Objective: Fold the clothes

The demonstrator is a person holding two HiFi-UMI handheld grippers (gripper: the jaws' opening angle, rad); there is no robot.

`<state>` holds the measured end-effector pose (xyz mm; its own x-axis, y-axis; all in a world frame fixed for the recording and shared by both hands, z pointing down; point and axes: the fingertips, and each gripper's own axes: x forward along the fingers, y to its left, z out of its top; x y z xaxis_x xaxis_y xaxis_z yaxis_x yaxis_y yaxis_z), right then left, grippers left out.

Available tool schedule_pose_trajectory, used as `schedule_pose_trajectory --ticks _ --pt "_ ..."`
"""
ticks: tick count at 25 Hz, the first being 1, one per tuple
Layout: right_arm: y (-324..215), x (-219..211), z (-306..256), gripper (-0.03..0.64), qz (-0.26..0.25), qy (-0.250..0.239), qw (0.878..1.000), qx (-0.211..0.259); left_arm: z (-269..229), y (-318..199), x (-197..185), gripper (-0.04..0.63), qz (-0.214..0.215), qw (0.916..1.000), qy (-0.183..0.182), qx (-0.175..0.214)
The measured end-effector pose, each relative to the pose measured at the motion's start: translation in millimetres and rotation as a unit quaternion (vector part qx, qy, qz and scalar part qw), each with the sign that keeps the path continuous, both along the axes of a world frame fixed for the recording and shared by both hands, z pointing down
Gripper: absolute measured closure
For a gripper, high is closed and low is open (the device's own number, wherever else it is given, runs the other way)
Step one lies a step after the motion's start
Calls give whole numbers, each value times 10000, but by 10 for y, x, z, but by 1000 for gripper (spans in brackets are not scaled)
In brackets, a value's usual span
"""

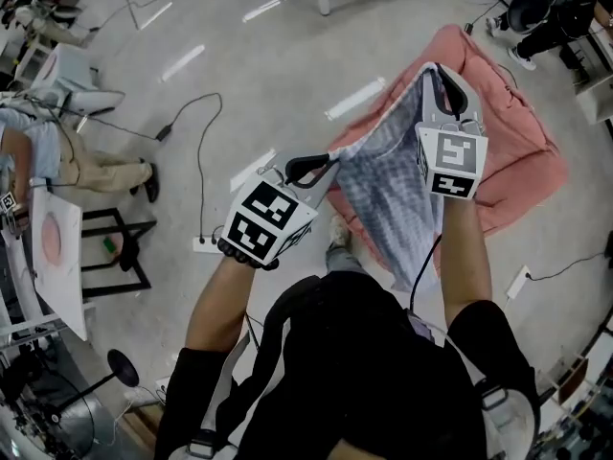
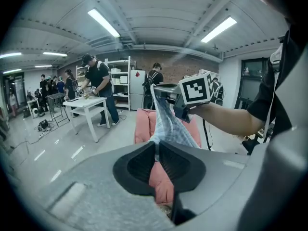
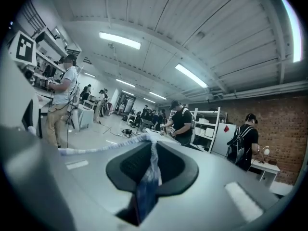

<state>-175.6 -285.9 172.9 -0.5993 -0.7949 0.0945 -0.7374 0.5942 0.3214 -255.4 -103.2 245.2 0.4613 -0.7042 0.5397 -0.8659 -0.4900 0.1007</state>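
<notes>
Two handheld grippers share one blue-and-white checked garment [image 1: 388, 195]. It is lifted off the pink-covered surface [image 1: 522, 151] and hangs in the air in front of the person, above that surface's near edge and the grey floor [image 1: 278, 65] beside it. The left gripper [image 1: 324, 165] has its fingers [image 2: 139, 163] pressed together on a thin fold at one top corner of the cloth. The right gripper [image 1: 438, 77], held further out over the pink cover, has its fingers [image 3: 127, 165] likewise clamped on the other top corner, with cloth trailing out below them. The top hem runs stretched between the two grippers, and the rest drapes down to a narrow tail close to the person's legs. No fold looks made yet, and the garment appears to be held spread for laying flat. Each grip is only a slim pinch of fabric, so a sharp swing or a tug between the hands could pull a corner free and drop that side. The hanging tail could drag on the floor or catch on the near edge of the surface. If it does, the garment would land bunched or skewed and any fold made on it would come out crooked.
</notes>
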Motion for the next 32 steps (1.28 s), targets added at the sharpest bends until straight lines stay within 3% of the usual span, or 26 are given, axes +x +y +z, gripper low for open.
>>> schedule_pose_trajectory --ticks 11,20,24,32 --pt "-640 -705 751 580 -605 645 9929 -800 622 -600 -727 557 -759 9943 480 -583" --pt "-735 -1172 1384 580 -1114 1241 9772 -1311 1206 -641 -1182 557 -1335 9750 1246 -1267" --pt "-872 -1371 1535 580 -1153 1171 9740 -1560 1362 -721 -1333 557 -1420 9681 1478 -1445" --pt "-1124 -1747 1702 581 -955 1135 9742 -1704 1496 -1004 -1724 557 -1442 9666 1565 -1430"
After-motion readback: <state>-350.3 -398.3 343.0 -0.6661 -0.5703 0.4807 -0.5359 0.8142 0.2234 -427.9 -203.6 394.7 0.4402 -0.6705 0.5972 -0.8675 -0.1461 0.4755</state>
